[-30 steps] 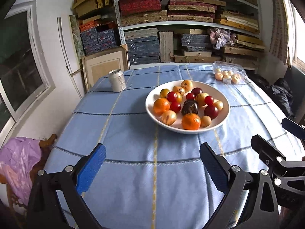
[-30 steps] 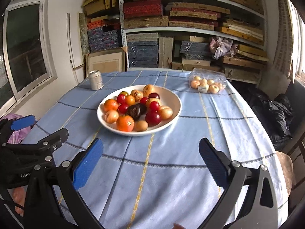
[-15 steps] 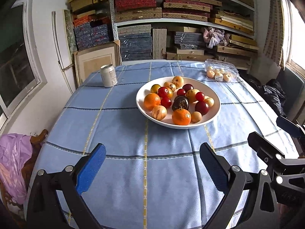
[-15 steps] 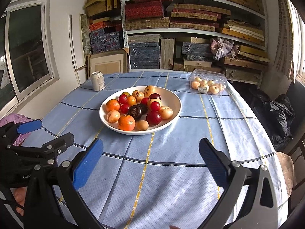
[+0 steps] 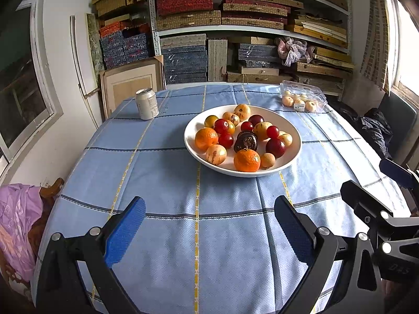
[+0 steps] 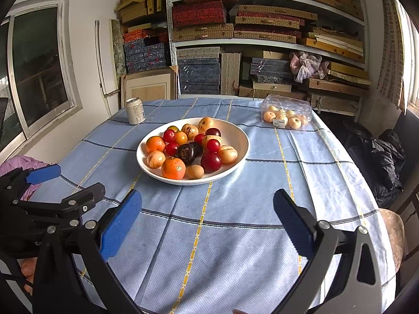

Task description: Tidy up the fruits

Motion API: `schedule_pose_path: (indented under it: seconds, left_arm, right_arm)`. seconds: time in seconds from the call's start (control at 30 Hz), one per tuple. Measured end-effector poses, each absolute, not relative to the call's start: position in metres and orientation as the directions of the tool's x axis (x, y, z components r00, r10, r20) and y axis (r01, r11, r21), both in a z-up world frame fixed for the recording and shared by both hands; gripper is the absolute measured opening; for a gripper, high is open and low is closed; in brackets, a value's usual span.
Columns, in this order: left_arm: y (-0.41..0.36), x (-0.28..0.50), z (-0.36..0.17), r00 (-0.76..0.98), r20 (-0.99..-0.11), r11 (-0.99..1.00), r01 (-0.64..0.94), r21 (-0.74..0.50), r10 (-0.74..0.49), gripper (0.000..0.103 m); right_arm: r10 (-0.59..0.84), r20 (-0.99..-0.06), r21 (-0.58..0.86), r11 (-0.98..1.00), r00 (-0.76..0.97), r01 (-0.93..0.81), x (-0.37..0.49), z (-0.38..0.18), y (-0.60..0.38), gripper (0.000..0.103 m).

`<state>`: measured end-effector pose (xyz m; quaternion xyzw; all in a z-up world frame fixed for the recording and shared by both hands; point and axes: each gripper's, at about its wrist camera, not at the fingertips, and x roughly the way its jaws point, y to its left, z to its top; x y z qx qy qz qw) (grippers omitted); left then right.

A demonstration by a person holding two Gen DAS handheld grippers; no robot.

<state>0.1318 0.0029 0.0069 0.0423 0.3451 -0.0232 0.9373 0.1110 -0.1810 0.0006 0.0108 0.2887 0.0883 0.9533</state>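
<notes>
Fruits (image 5: 246, 141) sit piled in a white bowl (image 5: 294, 154) on the blue checked tablecloth (image 5: 162, 172), straight ahead of my left gripper (image 5: 209, 225) and ahead, slightly left, of my right gripper (image 6: 208, 221); both grippers have their blue-padded fingers spread wide with nothing between them, hovering well short of the bowl; two oranges, red and dark plums and speckled yellow fruits fill it; beyond it to the left I see a drink can (image 5: 147, 104) standing upright; far right, a clear plastic box (image 6: 286, 113) holds pale round fruits
</notes>
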Motion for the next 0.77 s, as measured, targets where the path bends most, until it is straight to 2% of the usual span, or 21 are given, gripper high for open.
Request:
schedule_pose_path:
  seconds: [0.4, 0.77]
  left_arm:
    - [-0.0001, 0.1266, 0.0089, 0.793, -0.609, 0.994, 0.074, 0.077, -0.012, 0.099]
    - [-0.0001, 0.1281, 0.0044, 0.769, -0.638, 0.994, 0.090, 0.055, -0.034, 0.099]
  right_arm:
    - [0.184, -0.548, 0.082, 0.983, 0.816, -0.167, 0.1108, 0.0027, -0.1812, 0.098]
    - [0.181, -0.546, 0.080, 0.983, 0.818, -0.164, 0.1114, 0.0056, -0.1825, 0.098]
